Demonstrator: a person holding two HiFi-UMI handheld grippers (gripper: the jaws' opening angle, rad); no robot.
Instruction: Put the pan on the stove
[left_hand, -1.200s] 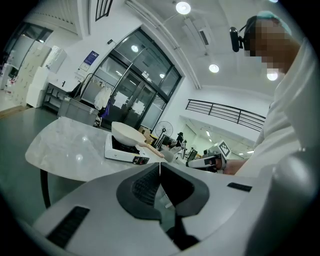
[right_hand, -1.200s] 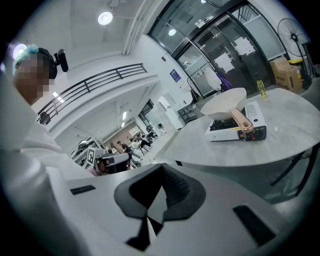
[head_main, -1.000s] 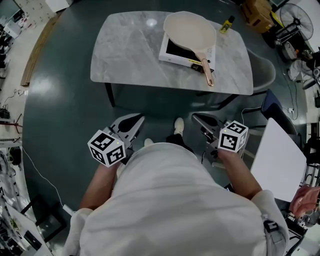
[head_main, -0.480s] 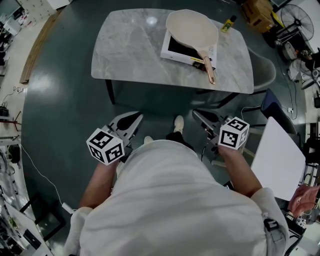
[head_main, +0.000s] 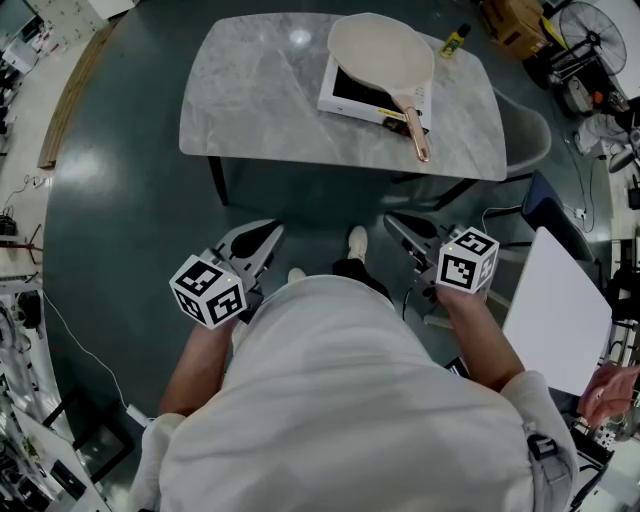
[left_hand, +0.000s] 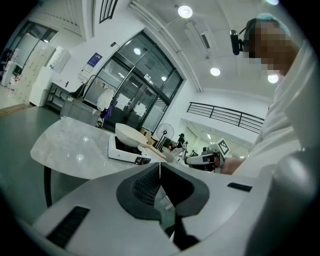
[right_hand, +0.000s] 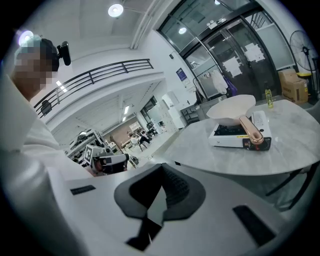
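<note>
A cream pan (head_main: 382, 55) with a copper-coloured handle (head_main: 415, 127) sits on the white portable stove (head_main: 345, 97) on the grey marble table (head_main: 250, 110). The handle points toward me over the stove's front edge. The pan (left_hand: 131, 134) and stove (left_hand: 122, 152) also show in the left gripper view, and the pan (right_hand: 231, 111) on the stove (right_hand: 235, 136) in the right gripper view. Both grippers hang near my waist, well short of the table. My left gripper (head_main: 268, 236) is shut and empty. My right gripper (head_main: 397, 226) is shut and empty too.
A yellow bottle (head_main: 454, 46) stands at the table's far right corner. A grey chair (head_main: 530, 140) sits right of the table. A white board (head_main: 555, 310) lies on my right. Dark green floor (head_main: 130, 230) separates me from the table. A cardboard box (head_main: 515, 25) and a fan (head_main: 590, 35) stand beyond.
The view has shifted slightly, with the table a little higher in the frame. Both grippers stay near my waist, shut. The pan rests on the stove as before.
</note>
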